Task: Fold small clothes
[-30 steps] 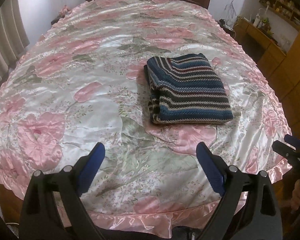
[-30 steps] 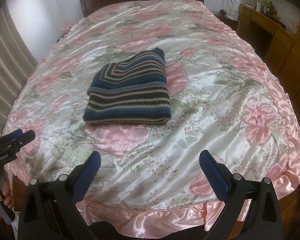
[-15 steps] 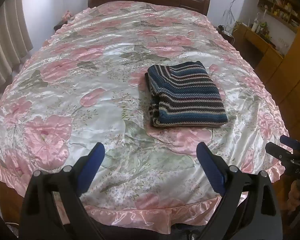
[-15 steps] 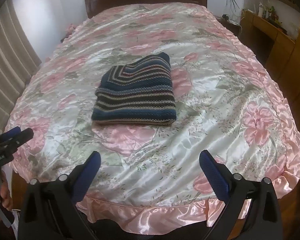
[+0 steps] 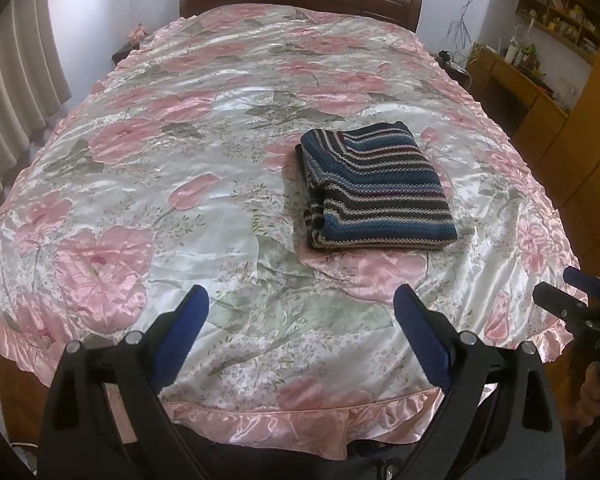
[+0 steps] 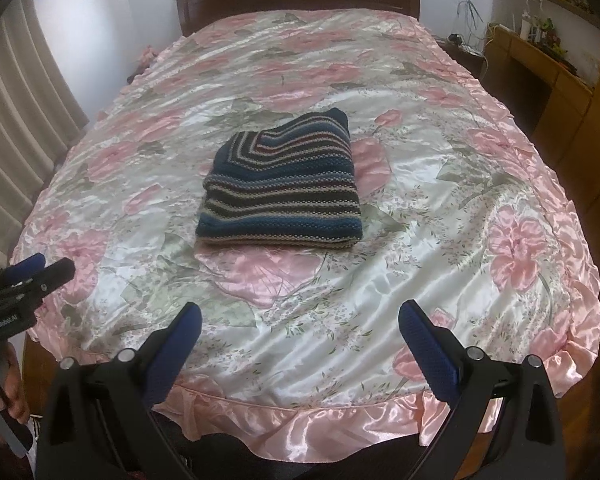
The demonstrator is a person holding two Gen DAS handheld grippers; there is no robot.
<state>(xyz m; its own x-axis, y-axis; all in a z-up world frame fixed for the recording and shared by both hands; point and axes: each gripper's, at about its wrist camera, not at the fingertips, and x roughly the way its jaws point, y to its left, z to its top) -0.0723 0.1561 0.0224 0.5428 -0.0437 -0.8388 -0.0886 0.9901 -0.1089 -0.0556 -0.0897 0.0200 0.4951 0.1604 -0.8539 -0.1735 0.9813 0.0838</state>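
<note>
Left gripper (image 5: 300, 308) held back at the foot of the bed, fingers wide apart, empty. Dark blue striped knitted garment (image 5: 374, 188) lying folded into a neat rectangle mid-bed on the pink floral satin bedspread (image 5: 140, 184); folding apparently finished. Right gripper (image 6: 300, 318) likewise spread, empty, well clear.

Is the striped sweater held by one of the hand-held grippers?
No, the striped sweater lies folded on the bedspread, apart from both open hand-held grippers.
</note>
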